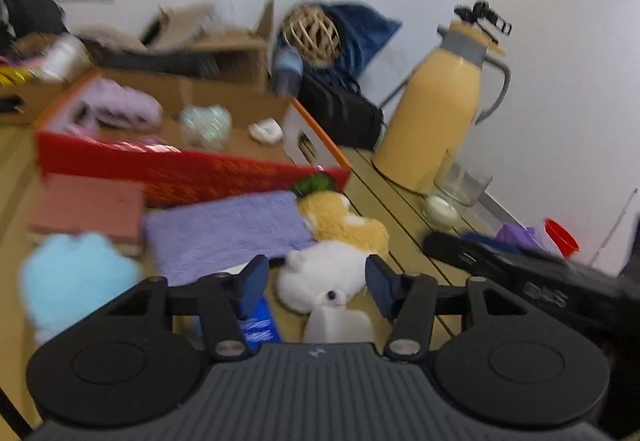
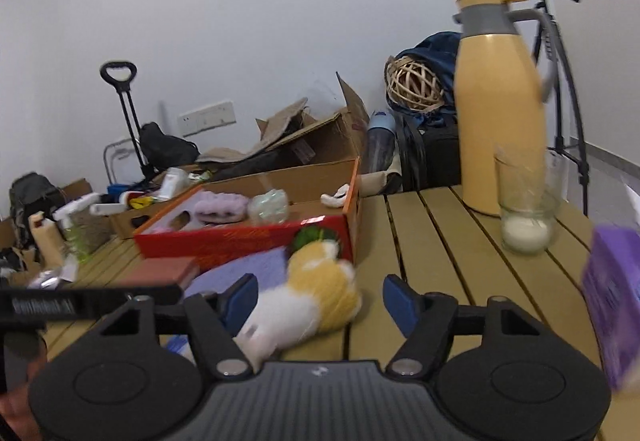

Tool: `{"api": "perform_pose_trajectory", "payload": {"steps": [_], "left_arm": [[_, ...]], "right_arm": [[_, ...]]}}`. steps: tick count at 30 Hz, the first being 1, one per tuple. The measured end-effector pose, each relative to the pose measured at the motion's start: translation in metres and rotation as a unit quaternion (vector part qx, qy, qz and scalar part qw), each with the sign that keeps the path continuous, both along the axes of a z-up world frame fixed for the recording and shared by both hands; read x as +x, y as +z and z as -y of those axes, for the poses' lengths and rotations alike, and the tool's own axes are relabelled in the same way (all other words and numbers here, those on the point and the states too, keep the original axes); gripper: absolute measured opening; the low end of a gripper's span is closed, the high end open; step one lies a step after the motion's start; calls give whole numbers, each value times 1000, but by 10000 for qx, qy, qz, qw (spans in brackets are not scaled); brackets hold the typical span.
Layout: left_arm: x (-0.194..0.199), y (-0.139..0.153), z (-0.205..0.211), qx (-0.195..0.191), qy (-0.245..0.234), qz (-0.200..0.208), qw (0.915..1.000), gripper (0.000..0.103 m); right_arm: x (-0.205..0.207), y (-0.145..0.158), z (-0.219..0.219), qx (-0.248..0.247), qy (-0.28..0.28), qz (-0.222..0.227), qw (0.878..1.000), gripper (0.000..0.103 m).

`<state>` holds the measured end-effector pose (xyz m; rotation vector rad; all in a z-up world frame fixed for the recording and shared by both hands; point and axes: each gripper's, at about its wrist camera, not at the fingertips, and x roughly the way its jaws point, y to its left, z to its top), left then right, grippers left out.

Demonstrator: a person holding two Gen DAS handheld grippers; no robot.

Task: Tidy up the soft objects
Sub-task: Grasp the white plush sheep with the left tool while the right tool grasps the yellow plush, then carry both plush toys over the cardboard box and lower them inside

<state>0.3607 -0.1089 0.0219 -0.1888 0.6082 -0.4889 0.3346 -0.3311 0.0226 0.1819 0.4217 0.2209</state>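
A white plush toy (image 1: 324, 275) lies on the wooden table between the open fingers of my left gripper (image 1: 318, 283). A yellow plush (image 1: 344, 221) with a green top lies just behind it, beside a purple fluffy mat (image 1: 228, 233). A light blue plush (image 1: 76, 277) lies at the left. In the right wrist view my right gripper (image 2: 320, 299) is open, with the yellow plush (image 2: 324, 281) and the white plush (image 2: 280, 313) between and below its fingers. A red cardboard box (image 2: 248, 241) behind holds a lilac soft item (image 2: 220, 207) and a pale green one (image 2: 270, 205).
A yellow thermos jug (image 2: 496, 105) and a glass (image 2: 526, 209) with a white candle stand at the right of the table (image 2: 440, 241). A purple box (image 2: 616, 293) is at the far right. A pink book (image 1: 88, 211) lies left of the mat. Cartons and bags stand behind.
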Motion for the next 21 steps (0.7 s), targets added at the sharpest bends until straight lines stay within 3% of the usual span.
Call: {"api": "perform_pose_trajectory", "payload": {"steps": [6,9,12,18,21], "left_arm": [[35,-26,17,68,-89,-397,9992,57],[45,-38,17,-22,-99,-706,9975,57],[50,-43,17,-172,-224,-811,9963,58],[52,-45,22,-341,-483,-747,9954,48],[44,-32,25,-383,-469,-593,9964,47]], "right_arm": [[78,-18,-7,7,470,-351,9983,69],[98,-33,-12,11,556,-623,9965,68],[95,-43,-3,319,622,-771,9946,52],[69,-44,20,641,82,-709,9954,44],[64,-42,21,695,-39,-667,9953,42]]}}
